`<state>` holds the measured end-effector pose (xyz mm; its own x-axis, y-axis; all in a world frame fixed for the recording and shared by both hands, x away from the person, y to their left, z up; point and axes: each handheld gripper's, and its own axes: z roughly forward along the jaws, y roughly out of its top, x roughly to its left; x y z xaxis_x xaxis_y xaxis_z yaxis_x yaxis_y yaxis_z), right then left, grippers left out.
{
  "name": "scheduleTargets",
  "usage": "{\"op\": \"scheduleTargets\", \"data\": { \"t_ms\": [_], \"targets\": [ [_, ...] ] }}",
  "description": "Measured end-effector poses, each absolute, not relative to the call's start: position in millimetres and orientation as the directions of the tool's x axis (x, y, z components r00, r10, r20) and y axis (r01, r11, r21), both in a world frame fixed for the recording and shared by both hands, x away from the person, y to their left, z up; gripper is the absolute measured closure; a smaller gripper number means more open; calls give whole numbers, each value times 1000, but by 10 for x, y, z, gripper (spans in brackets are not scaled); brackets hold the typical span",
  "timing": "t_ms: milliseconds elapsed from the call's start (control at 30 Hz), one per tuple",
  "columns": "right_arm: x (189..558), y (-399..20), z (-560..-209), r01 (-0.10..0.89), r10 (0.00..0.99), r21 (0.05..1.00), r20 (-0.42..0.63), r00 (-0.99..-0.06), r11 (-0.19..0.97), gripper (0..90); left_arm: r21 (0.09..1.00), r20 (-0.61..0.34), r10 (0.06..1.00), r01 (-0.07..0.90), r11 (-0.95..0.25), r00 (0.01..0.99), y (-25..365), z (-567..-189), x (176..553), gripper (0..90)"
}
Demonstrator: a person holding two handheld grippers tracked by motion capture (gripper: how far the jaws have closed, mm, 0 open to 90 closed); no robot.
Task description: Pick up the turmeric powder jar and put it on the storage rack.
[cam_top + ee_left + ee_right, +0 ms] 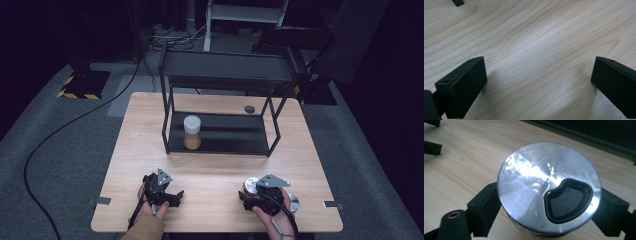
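Observation:
A small jar with a shiny metal lid [544, 177], which has a black-rimmed opening, stands on the wooden table [215, 170] near its front right. My right gripper [549, 205] is shut on this jar, one black jaw against each side. In the high view the same jar [249, 185] sits at the tip of the right gripper [251, 194]. My left gripper [172, 196] rests at the front left, its jaws wide open over bare wood [539, 85]. A second jar [192, 132] with a white lid and brown contents stands on the lower shelf of a black rack [225, 145].
A loose silver disc [293, 202] lies just right of my right hand. The rack's upper shelf [227, 67] overhangs the back of the table. A small dark disc [249, 108] lies behind the rack. Tape tabs mark the table's front corners.

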<state>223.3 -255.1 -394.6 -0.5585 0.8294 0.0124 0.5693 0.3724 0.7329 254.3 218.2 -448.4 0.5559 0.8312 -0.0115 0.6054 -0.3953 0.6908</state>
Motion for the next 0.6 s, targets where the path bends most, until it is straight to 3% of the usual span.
{"op": "scheduleTargets", "data": {
  "t_ms": [200,600],
  "targets": [
    [2255,-2506,-3932,583,832,715,1,-554,387,309,690,-12,831,606,-396,556,2181,-4483,2543,3],
    [2229,-2490,-3857,572,829,711,-26,-559,409,315,690,-12,829,605,-398,559,2183,-4482,2544,3]
  ]
}}
